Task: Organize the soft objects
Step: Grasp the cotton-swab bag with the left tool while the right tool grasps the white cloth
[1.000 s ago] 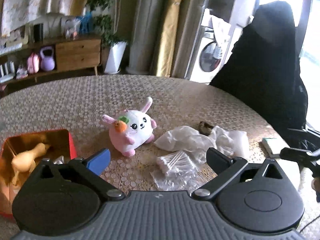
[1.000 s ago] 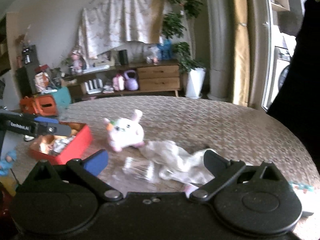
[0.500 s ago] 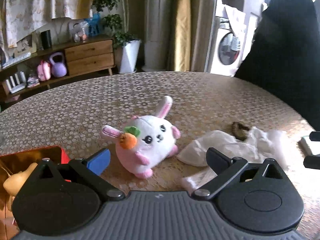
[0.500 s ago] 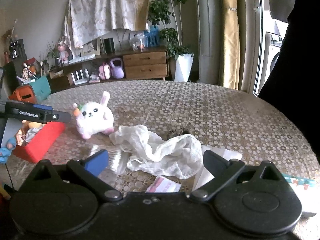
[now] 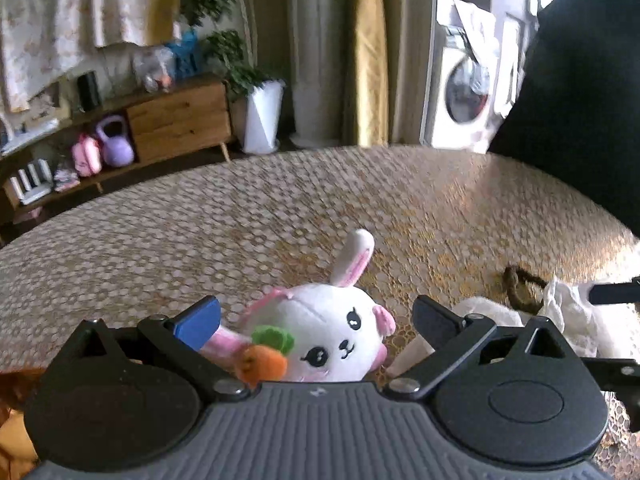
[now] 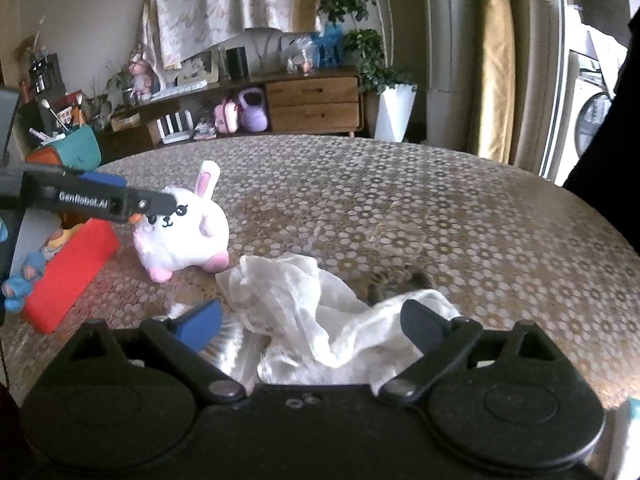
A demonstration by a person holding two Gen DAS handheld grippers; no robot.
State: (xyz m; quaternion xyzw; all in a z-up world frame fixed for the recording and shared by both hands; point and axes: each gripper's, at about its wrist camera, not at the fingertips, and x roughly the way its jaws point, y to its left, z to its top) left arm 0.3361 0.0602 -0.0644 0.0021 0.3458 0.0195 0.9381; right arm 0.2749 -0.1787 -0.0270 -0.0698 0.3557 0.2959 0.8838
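Two-handed approach. Our left gripper (image 5: 316, 320) stands spread wide, the plush rabbit (image 5: 332, 336) sitting between its fingers but not yet pinched; neither pad presses the fur. The rabbit lies on the patterned table (image 5: 280, 216), face toward the left camera, one ear up, the felt carrot (image 5: 262, 362) near the blue pad (image 5: 198, 322).

Our right gripper (image 6: 310, 324) is also spread, its jaws having just been closing a little, with the crumpled white cloth (image 6: 304, 292) lying between them; we see no grip on it yet.

The red box (image 6: 70, 264) sits just beside the rabbit, already holding some toys; we judge it the likely destination.

How to do this well, as we read it:
- Centre the rabbit's round body between the pads, not the ear or carrot
- Squeeze gently; plush compresses and can slip out
- For the cloth, go low and gather a thick fold; thin fabric escapes
- Keep the two grippers apart near the box
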